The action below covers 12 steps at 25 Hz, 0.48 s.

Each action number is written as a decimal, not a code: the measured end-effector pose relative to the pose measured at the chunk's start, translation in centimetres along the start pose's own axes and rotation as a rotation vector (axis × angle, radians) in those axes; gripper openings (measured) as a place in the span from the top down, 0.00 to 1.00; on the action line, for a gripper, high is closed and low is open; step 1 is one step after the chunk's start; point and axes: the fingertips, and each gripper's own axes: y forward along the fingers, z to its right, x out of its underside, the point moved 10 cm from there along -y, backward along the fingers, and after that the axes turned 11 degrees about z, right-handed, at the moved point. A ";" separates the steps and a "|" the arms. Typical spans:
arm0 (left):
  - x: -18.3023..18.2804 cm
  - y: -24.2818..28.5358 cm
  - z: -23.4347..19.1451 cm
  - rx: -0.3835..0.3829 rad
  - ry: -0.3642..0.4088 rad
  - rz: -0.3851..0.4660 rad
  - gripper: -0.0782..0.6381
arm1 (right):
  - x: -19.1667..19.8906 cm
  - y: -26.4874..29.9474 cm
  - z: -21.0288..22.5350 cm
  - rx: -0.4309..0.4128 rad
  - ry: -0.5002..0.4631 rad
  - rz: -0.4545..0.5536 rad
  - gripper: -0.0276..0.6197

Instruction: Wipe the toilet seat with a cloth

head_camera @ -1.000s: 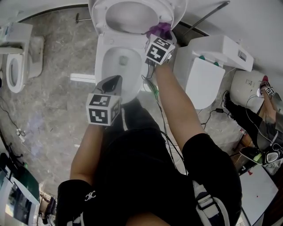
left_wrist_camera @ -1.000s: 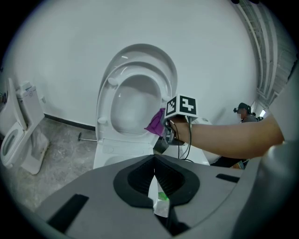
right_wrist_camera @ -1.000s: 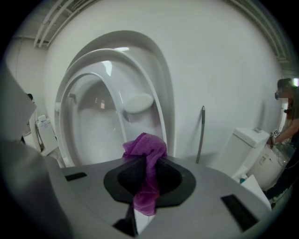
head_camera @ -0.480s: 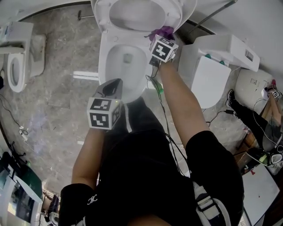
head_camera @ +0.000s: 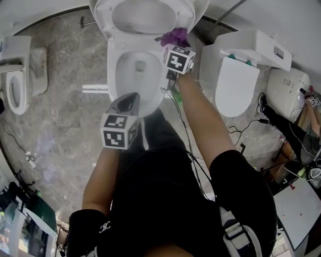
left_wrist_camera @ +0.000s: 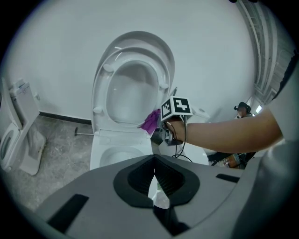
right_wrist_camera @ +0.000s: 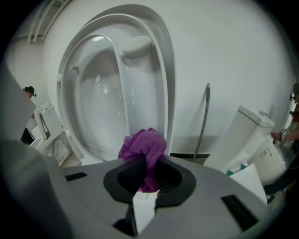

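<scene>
One purple cloth (right_wrist_camera: 144, 148), soft, light, bunched at lower edge of raised toilet seat (right_wrist_camera: 140, 79). Right gripper (right_wrist_camera: 145, 182) jaws pinch its middle (good hold, likely limp elsewhere). Left gripper (left_wrist_camera: 154, 179) jaws closed, empty.

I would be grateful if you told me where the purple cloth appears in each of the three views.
Head view: the purple cloth is at top centre, right of the bowl.
Left gripper view: centre, low on the seat's right side.
Right gripper view: low centre.
Shared landmark: the raised seat and lid.
</scene>
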 end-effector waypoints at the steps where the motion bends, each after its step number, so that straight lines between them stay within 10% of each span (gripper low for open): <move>1: 0.1 0.2 0.0 0.005 0.002 -0.008 0.88 | 0.3 0.0 -0.1 0.000 0.002 -0.008 0.87; 12: -0.2 0.9 -0.5 0.031 0.058 -0.032 0.88 | 1.3 0.4 -0.4 0.041 0.054 -0.026 0.87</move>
